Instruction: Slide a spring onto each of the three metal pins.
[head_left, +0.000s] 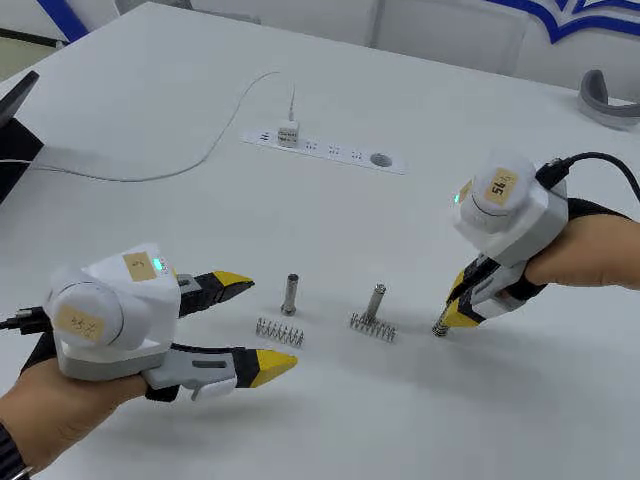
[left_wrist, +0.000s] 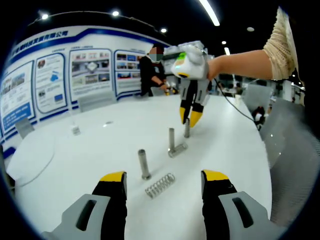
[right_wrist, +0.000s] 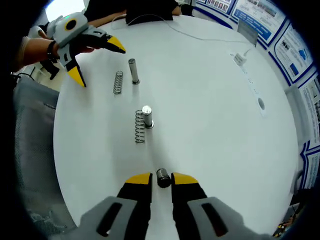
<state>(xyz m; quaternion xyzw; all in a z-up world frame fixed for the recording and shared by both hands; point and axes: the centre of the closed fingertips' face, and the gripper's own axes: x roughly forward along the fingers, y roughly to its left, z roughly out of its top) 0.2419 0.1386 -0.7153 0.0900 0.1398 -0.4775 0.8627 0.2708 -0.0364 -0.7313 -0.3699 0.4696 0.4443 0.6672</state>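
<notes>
Presently, the left gripper (head_left: 252, 323) is held low over the white tabletop (head_left: 420, 420), its jaws spread wide with nothing between them. Two short upright steel pins are noted ahead of it: the nearer pin (head_left: 291, 294), with a small coiled steel spring (head_left: 279, 332) lying near its base, and the middle pin (head_left: 375, 300), with a second spring (head_left: 372, 326) lying just beside its foot. The right gripper (head_left: 455, 316) is angled downward, its jaws drawn in on a third pin (right_wrist: 163, 177); coils seem to be wrapped around it, though this cannot be settled.

Left gripper (right_wrist: 103, 67) and right gripper (head_left: 450, 318): white-grey, yellow-tipped jaws (tan labels, seemingly handwritten).
</notes>
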